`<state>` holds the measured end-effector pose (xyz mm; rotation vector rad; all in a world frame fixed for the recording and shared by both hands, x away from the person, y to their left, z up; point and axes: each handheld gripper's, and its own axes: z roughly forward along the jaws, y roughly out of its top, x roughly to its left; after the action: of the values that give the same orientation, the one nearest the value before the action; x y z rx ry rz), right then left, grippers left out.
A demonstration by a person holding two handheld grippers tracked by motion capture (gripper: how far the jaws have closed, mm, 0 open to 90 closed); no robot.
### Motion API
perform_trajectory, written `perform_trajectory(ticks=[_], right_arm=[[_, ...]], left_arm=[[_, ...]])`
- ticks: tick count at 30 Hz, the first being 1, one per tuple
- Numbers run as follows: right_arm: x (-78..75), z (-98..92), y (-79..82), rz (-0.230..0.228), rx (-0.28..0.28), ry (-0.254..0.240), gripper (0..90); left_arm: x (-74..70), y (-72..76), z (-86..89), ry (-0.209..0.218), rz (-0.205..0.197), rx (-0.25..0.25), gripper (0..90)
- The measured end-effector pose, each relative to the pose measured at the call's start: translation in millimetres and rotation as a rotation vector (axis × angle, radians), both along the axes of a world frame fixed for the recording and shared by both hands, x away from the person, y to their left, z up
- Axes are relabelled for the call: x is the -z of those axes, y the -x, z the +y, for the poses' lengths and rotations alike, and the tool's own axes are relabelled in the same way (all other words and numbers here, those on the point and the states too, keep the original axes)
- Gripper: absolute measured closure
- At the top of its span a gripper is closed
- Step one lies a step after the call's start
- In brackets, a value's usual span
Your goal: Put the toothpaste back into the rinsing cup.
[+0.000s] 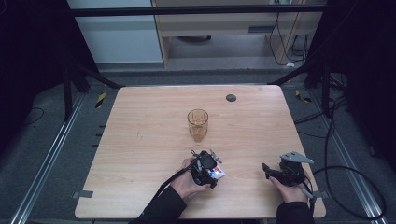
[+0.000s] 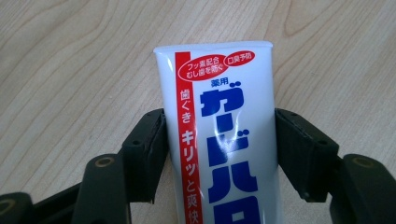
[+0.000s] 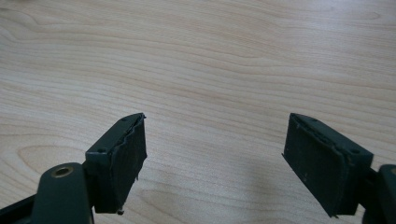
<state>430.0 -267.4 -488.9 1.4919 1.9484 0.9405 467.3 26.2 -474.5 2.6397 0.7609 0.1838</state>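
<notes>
Here we go: my left gripper [image 2: 219, 140] is clamped on the toothpaste tube [image 2: 224, 135], a black pad pressed flat against each side of its white body, with the crimped flat end pointing away from me over the wooden table [image 2: 70, 70]. From the high view, that left gripper [image 1: 208, 167] sits at the near edge of the table, just left of centre, with the tube [image 1: 215, 173] peeking out at its right side. Beyond it, toward the middle of the table, stands the amber glass [image 1: 197, 124], upright and apparently empty, near but apart from my hand. My right gripper [image 1: 265, 170] hangs at the near right, jaws spread wide with nothing between them, only bare wood in front in the right gripper view [image 3: 215, 154]. I judge this as the carrying step: the tube is secured, and the glass looks like its destination. Next move calls for lifting the tube clear, swinging it forward over the rim, tipping it upright and lowering carefully so the glass does not topple.
</notes>
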Motion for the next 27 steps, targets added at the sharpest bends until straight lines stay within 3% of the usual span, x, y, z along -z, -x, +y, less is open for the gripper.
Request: perform_trajectory(ticks=[5, 14, 20, 24, 27], right_arm=[[-0.1, 0.2, 0.2, 0.004, 0.000, -0.004, 21.1], [0.0, -0.6, 0.1, 0.004, 0.001, -0.001, 21.1], [-0.2, -1.5, 0.2, 0.007, 0.001, -0.006, 21.1], [-0.2, -1.8, 0.3, 0.008, 0.001, -0.006, 21.2], [-0.2, -2.0, 0.3, 0.008, 0.003, -0.007, 21.2]], left_arm=[[-1.8, 0.4, 1.0, 0.010, 0.009, 0.001, 41.4], [-13.4, 4.7, 8.4, 0.042, 0.022, 0.017, 63.8], [-18.7, 8.5, 14.9, 0.068, 0.020, 0.038, 70.0], [-25.5, 10.7, 20.5, 0.094, -0.004, 0.037, 71.7], [-41.0, 13.7, 29.8, 0.140, -0.045, 0.023, 72.1]])
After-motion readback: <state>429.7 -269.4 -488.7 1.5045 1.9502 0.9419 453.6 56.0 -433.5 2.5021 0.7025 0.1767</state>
